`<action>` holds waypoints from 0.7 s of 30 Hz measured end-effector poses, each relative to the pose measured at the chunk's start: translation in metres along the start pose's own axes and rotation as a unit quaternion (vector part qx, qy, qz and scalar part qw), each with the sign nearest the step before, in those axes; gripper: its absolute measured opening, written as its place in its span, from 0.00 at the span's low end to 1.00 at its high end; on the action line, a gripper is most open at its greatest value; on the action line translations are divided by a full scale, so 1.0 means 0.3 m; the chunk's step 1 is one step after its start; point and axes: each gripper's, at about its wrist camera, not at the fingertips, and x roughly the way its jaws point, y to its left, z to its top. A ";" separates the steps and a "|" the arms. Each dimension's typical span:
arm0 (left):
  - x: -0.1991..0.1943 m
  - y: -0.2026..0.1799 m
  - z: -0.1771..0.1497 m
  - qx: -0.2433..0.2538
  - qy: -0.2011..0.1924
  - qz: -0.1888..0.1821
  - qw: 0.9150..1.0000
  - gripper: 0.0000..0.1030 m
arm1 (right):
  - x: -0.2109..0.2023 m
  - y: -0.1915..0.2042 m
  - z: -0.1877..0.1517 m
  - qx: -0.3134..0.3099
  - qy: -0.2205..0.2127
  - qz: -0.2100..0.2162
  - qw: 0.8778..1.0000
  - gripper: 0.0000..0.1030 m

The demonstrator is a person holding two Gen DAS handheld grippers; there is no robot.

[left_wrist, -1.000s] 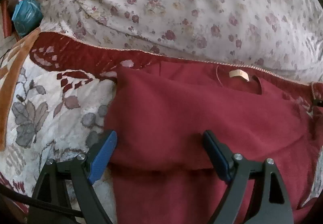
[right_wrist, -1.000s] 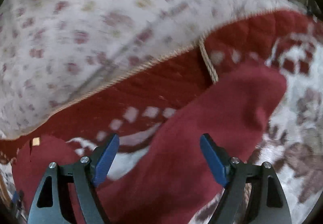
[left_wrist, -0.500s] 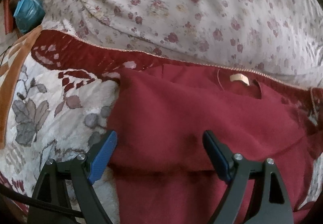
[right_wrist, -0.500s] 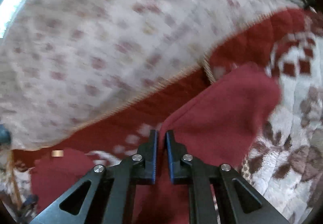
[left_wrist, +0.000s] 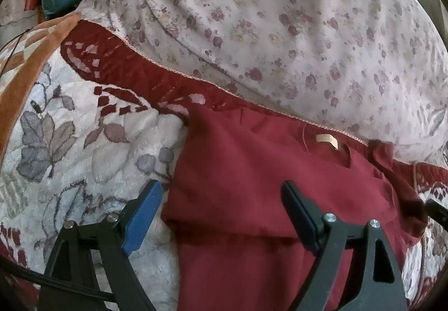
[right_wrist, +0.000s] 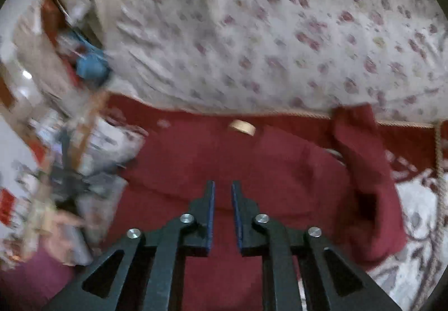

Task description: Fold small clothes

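Maroon garment point(left_wrist: 252, 171) lies flat on the patterned blanket point(left_wrist: 84, 143) of the bed, its neck label point(left_wrist: 327, 140) toward the far edge where the floral sheet point(left_wrist: 280, 31) begins, so its long axis runs from the tongs away toward that sheet. One side panel is already turned over the body, with its folded edge crossing just ahead of the left tongs point(left_wrist: 221, 215). These are spread wide and hang over the near left part of the cloth, one finger over the blanket beside the garment's left edge, the other over the fabric; they grip nothing. In the right wrist view the right tongs point(right_wrist: 222, 199) are nearly pressed together with a thin gap between the pads; I cannot tell whether any fabric is pinched there. The sleeve point(right_wrist: 361, 159) on the right side lies up and to the right of them, rumpled and lifted, reaching to the blanket's corded hem. By my judgement the right hand is the nearer one to that sleeve, and the next fold would bring it leftward across the body.
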 end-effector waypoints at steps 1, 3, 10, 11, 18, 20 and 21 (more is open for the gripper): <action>0.000 0.000 0.000 0.000 0.000 0.000 1.000 0.83 | 0.005 -0.011 -0.007 0.000 0.002 -0.017 1.000 0.35; 0.002 -0.001 0.003 -0.004 0.000 -0.004 1.000 0.83 | -0.009 -0.063 0.018 0.011 -0.029 -0.072 0.997 0.62; 0.027 -0.036 -0.002 0.017 0.010 -0.005 1.000 0.83 | 0.140 -0.268 0.165 0.050 -0.002 -0.184 0.982 0.78; 0.030 -0.038 -0.001 0.020 0.010 -0.005 1.000 0.83 | 0.213 -0.304 0.186 0.055 0.026 -0.187 0.980 0.78; 0.059 -0.043 0.024 0.028 0.015 -0.001 0.999 0.83 | 0.416 -0.455 0.181 0.046 0.106 -0.265 0.957 0.33; 0.056 -0.039 0.031 0.022 0.013 -0.002 1.000 0.83 | 0.385 -0.489 0.184 0.069 0.093 -0.244 0.963 0.13; 0.049 -0.035 0.035 0.016 0.009 -0.004 1.000 0.83 | 0.366 -0.490 0.186 0.073 0.089 -0.229 0.967 0.13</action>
